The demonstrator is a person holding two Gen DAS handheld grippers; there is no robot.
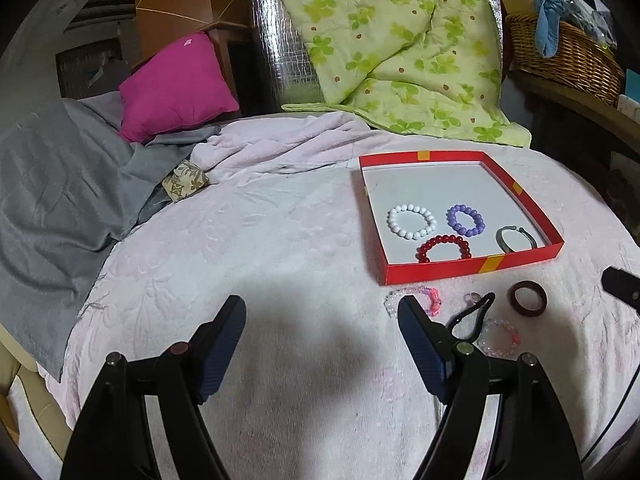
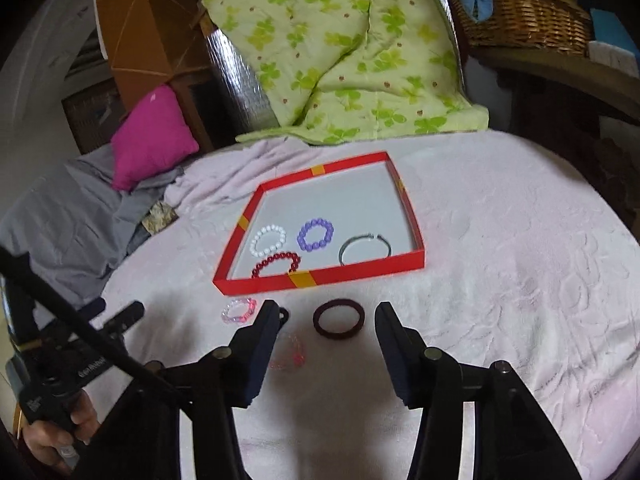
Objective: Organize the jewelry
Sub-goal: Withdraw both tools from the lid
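A red shallow box (image 1: 472, 266) (image 2: 320, 280) lies on the pink bedspread. It holds a white bead bracelet (image 1: 412, 222) (image 2: 268, 240), a purple one (image 1: 466, 220) (image 2: 315, 234), a dark red one (image 1: 443, 247) (image 2: 276, 264) and a grey open bangle (image 1: 514, 238) (image 2: 365, 249). In front of the box lie a dark brown bangle (image 1: 527, 298) (image 2: 339, 317), a pink-and-clear bead bracelet (image 1: 412, 300) (image 2: 239, 311), a second one (image 1: 500, 338) (image 2: 289, 354) and a black loop (image 1: 470, 316). My left gripper (image 1: 322, 312) is open and empty over bare bedspread. My right gripper (image 2: 327, 314) is open, its fingers on either side of the brown bangle.
A green floral quilt (image 1: 400, 48), a magenta pillow (image 1: 176, 84) and grey cloth (image 1: 60, 200) lie at the back and left. A wicker basket (image 1: 564, 56) stands at the back right. The left hand-held gripper (image 2: 80, 360) shows at the left of the right wrist view.
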